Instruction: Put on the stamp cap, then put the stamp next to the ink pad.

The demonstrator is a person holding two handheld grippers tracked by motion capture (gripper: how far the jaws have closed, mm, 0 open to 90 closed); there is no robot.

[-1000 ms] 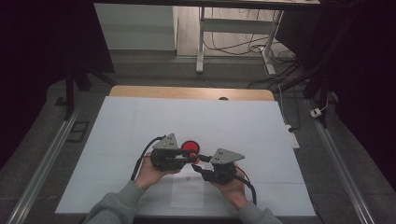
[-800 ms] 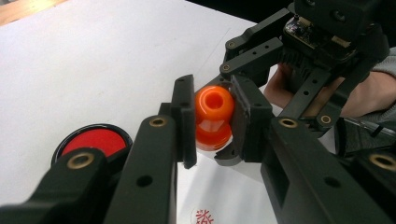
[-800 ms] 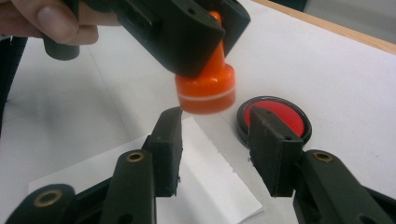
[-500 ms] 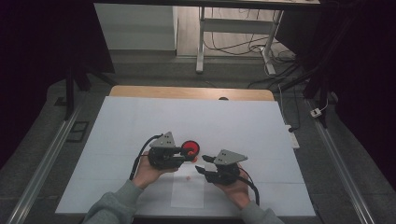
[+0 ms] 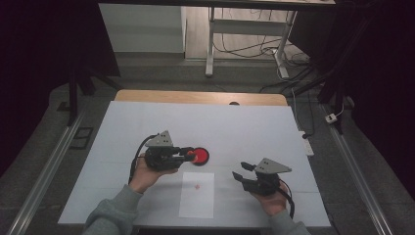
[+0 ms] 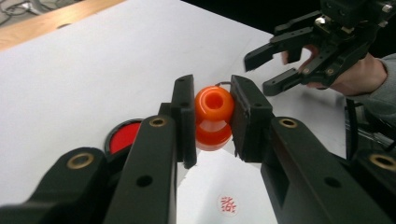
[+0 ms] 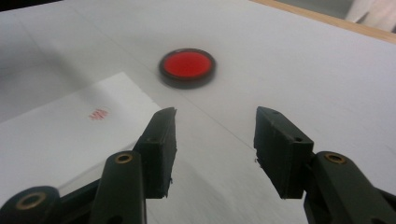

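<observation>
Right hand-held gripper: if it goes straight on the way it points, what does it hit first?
Probably the red ink pad: it lies ahead of the open right hand-held gripper, slightly off-centre, with bare table between. Depth unclear.

The left gripper is kept clamped tight, held level. The right gripper is held well apart, fingers just opened wider, nothing between.

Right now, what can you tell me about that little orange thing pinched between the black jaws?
The small glossy orange plastic stamp handle looks like a rounded knob with a hollow in its end and a wider collar behind it. The left gripper is shut on it, one black pad on each side, holding it above the white table, near the round black-rimmed red ink pad. A stamped sheet lies below.
</observation>
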